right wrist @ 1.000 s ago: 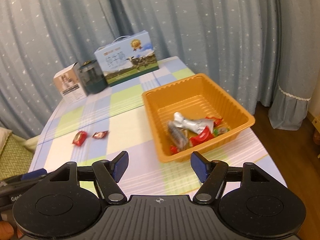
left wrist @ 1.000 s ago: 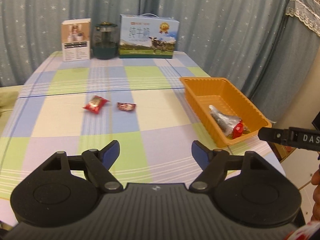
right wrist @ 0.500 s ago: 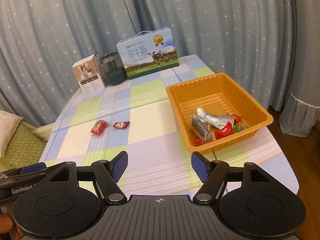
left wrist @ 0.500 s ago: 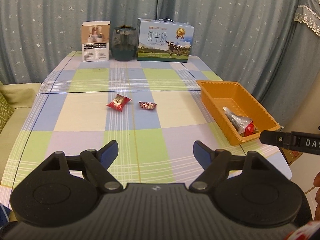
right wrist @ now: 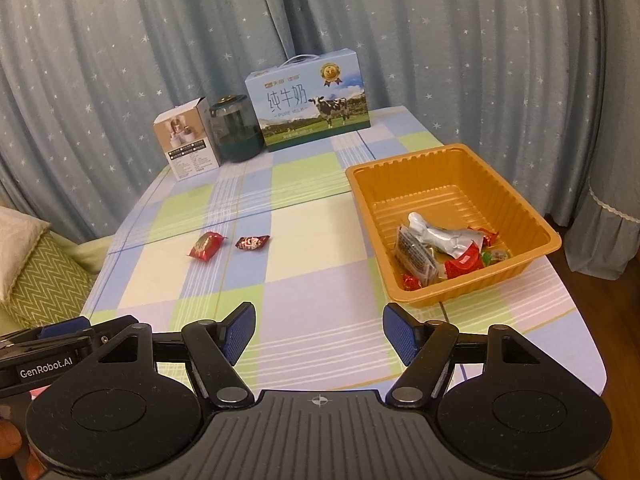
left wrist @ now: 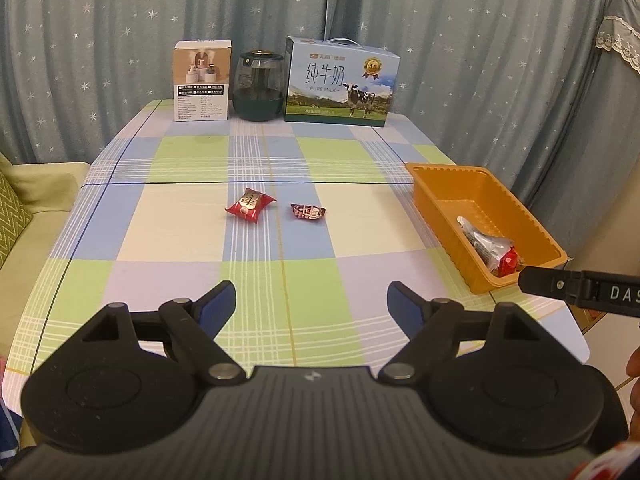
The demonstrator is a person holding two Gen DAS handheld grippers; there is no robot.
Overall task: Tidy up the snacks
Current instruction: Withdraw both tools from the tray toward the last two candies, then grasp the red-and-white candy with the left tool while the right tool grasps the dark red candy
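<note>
While both grippers gape, two snacks [left wrist: 276,209] outside tray [left wrist: 434,190].

Home: curtains [left wrist: 440,40], checked tablecloth [left wrist: 280,288]

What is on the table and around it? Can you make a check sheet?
Surface: checked tablecloth, flat.
Job's things: red snack and dark red candy loose mid-table, apart; orange tray at the right edge holds several wrappers.
Clutter: white box, jar, milk carton in a row at the far edge.
Grippers: left gripper open, empty; right gripper open, empty.
Cables: nothing seen.
Surroundings: starry curtains; cushion at left.
</note>
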